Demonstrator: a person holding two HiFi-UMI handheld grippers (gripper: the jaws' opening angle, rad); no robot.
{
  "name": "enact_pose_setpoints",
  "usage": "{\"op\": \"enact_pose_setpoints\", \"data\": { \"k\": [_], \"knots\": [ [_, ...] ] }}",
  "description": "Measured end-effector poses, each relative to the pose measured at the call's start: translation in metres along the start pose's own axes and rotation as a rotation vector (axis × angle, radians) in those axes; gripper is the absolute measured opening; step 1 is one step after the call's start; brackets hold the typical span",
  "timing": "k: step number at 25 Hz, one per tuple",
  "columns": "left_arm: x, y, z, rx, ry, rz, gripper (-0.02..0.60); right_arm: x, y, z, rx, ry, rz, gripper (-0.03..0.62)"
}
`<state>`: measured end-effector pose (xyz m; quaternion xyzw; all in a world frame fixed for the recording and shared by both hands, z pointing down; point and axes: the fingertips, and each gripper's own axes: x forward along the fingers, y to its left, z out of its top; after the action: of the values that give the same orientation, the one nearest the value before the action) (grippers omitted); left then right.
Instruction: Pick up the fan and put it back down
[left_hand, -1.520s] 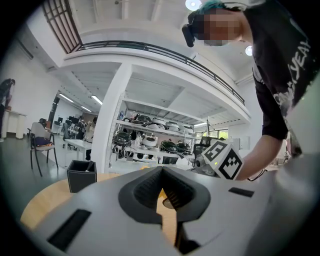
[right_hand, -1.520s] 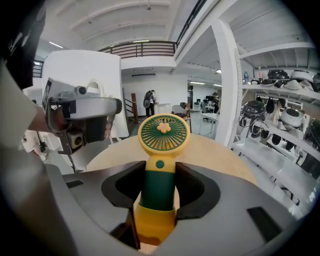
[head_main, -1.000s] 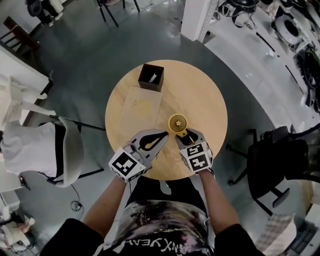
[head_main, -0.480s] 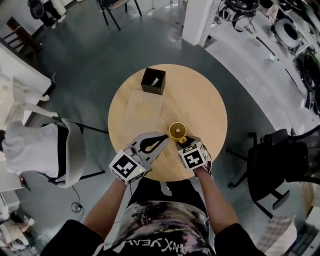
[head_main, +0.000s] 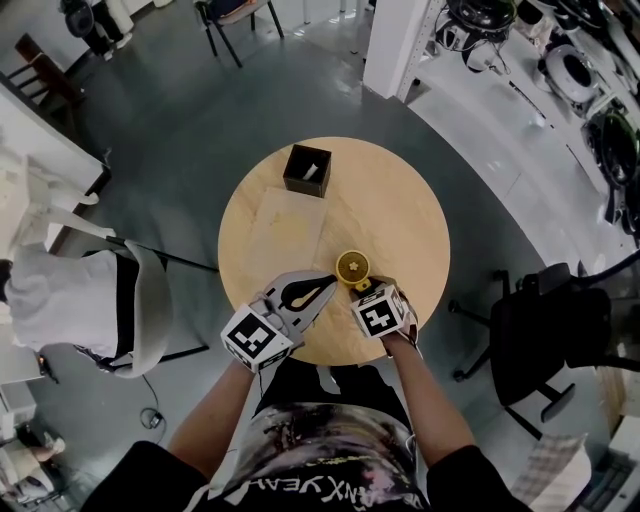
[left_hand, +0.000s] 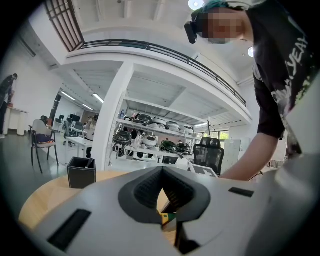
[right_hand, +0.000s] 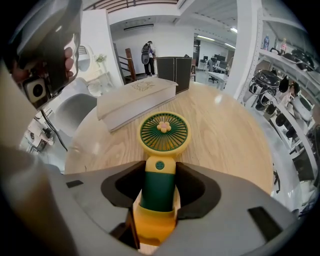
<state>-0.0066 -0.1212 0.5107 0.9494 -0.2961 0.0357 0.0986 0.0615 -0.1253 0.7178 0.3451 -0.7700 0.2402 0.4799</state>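
The small fan (head_main: 352, 267) has a yellow round head with a green grille and a green and yellow handle (right_hand: 157, 192). My right gripper (head_main: 366, 288) is shut on that handle, pointing steeply down, near the front edge of the round wooden table (head_main: 400, 200). In the right gripper view the pads (right_hand: 192, 187) press the handle from both sides and the fan head (right_hand: 163, 131) hangs low over the wood; whether it touches is unclear. My left gripper (head_main: 326, 280) lies just left of the fan, jaws together with nothing in them, as the left gripper view (left_hand: 161, 171) shows.
A black open box (head_main: 307, 170) stands at the table's far side, with a flat beige case (head_main: 285, 225) in front of it. A black office chair (head_main: 545, 330) stands to the right of the table. To its left is a white-draped chair (head_main: 90, 300).
My right gripper has tipped more steeply downward and sunk a little with the fan in it. The left gripper has kept still.
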Motion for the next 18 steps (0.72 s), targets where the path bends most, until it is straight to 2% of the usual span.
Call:
{"op": "enact_pose_setpoints", "data": {
  "k": [6, 9, 11, 14, 18],
  "knots": [
    [-0.002, 0.008, 0.007, 0.002, -0.007, 0.011, 0.012, 0.000, -0.001, 0.001, -0.004, 0.005, -0.008, 0.206],
    [-0.003, 0.011, 0.008, 0.004, -0.006, 0.017, 0.014, -0.001, -0.006, -0.001, 0.001, 0.015, -0.013, 0.264],
    [-0.002, 0.012, 0.008, 0.005, -0.007, 0.019, 0.012, 0.001, -0.002, -0.004, 0.008, 0.029, 0.030, 0.354],
    [-0.002, 0.013, 0.009, 0.004, -0.009, 0.020, 0.012, 0.003, 0.022, -0.006, -0.002, 0.055, 0.117, 0.574],
    [-0.001, 0.013, 0.009, 0.005, -0.009, 0.018, 0.012, 0.007, 0.021, -0.007, -0.025, 0.028, 0.077, 0.584]
  ]
}}
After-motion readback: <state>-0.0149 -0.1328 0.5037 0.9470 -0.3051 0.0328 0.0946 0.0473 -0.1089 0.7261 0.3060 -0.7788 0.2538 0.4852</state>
